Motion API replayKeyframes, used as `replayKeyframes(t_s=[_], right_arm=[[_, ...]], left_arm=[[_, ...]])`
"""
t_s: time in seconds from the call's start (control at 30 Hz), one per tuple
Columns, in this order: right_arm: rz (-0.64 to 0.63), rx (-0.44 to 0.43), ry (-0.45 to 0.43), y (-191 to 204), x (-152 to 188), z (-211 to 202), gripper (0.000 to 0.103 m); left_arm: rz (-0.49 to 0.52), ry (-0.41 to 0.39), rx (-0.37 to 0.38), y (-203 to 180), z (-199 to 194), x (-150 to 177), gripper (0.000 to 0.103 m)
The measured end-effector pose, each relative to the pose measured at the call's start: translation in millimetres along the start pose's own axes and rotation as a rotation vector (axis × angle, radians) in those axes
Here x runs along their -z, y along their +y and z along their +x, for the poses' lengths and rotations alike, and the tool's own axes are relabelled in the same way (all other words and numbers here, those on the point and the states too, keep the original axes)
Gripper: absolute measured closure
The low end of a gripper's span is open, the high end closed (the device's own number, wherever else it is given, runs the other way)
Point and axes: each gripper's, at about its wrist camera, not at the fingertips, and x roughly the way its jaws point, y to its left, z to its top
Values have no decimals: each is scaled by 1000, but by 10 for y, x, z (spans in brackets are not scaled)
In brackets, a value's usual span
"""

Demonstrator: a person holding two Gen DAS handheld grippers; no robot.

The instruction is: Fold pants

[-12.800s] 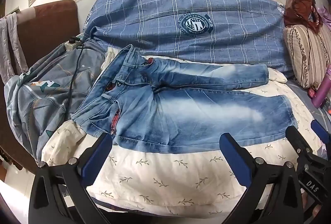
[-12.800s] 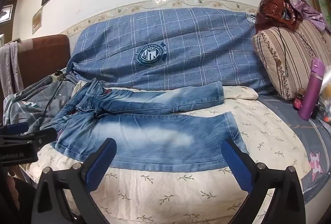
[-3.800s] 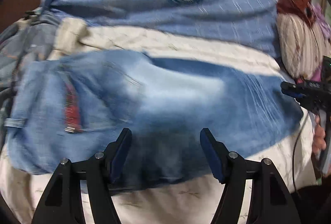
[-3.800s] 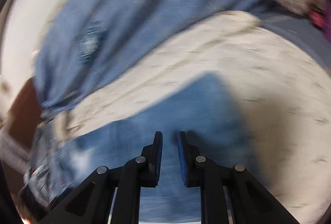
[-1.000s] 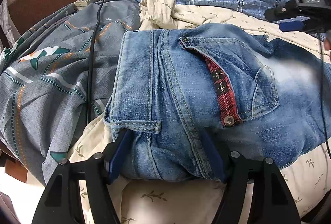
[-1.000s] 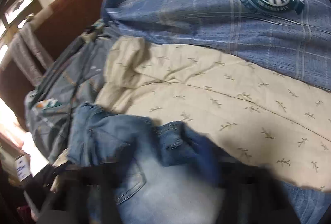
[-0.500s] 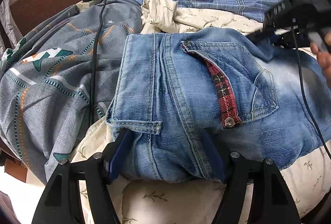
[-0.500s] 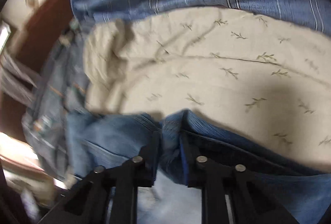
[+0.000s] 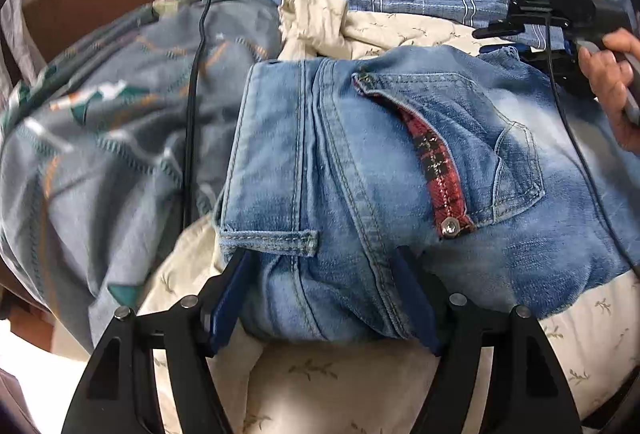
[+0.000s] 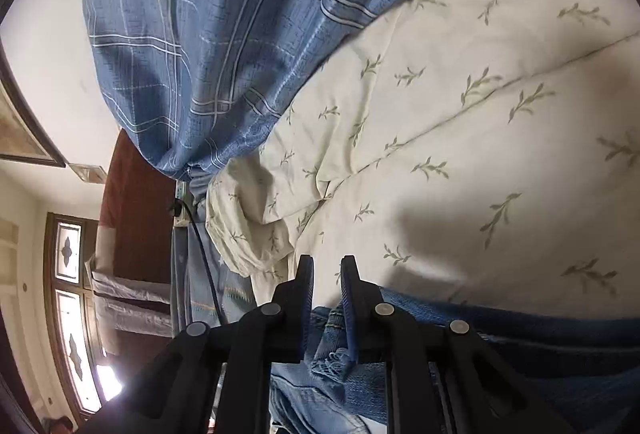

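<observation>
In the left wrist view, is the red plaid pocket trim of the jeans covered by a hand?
No, the red plaid trim lies fully exposed on the jeans.

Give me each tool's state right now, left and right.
Left tool: closed on the jeans at the bunched waist end.
Right tool: shut on a fold of the jeans' far edge.

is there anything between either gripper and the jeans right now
Nothing visible. The left gripper has the near folded edge of the jeans bunched between its fingers, and the right gripper is pinched on a far denim edge. A black cable lies beside the jeans, clear of both.
</observation>
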Motion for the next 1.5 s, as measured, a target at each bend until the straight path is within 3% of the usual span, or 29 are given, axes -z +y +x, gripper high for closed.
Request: replayKeyframes(t_s=[0.2, 0.27, 0.37, 0.47, 0.6, 0.67, 0.8, 0.9, 0.93, 1.03, 1.1, 1.13, 1.23, 1.37, 1.5], right_arm=[[-285, 205, 86, 511, 158, -139, 85], [-388, 325, 119, 656, 260, -142, 83], [-424, 400, 184, 661, 326, -51, 82], [-437, 430, 186, 644, 360, -3, 82], [-441, 354, 101, 677, 374, -164, 82], [-456, 374, 97, 683, 410, -192, 76], [-494, 413, 122, 697, 467, -112, 75], [-544, 506, 130, 703, 489, 58, 64], [-555, 542, 137, 686, 489, 116, 54], [-555, 541, 137, 604, 475, 190, 51], [-554, 543, 118, 571, 462, 223, 69], [-573, 549, 110, 595, 470, 244, 85], [-628, 584, 97, 687, 540, 283, 88], [-736, 721, 6, 837, 588, 311, 99], [-722, 713, -25, 833, 527, 330, 99]], left_arm=[[8, 1, 10, 8, -3, 3, 30], [8, 2, 12, -4, 3, -1, 30], [0, 4, 16, -1, 0, -4, 30], [0, 3, 23, 5, 6, -5, 30], [-7, 0, 34, 25, 1, -4, 31], [-7, -1, 29, 22, -8, -3, 31], [-11, -3, 25, 26, -19, -4, 31], [-7, -4, 21, 11, -24, -3, 31], [-6, -4, 21, 10, -23, -2, 31], [-6, -4, 23, 9, -22, -4, 31], [-5, -4, 25, 11, -22, -7, 30], [-5, -4, 26, 12, -25, -8, 30], [-10, -10, 25, 24, -45, -12, 30], [28, -58, -32, -43, -129, -23, 30], [11, -64, -52, -28, -147, -36, 30]])
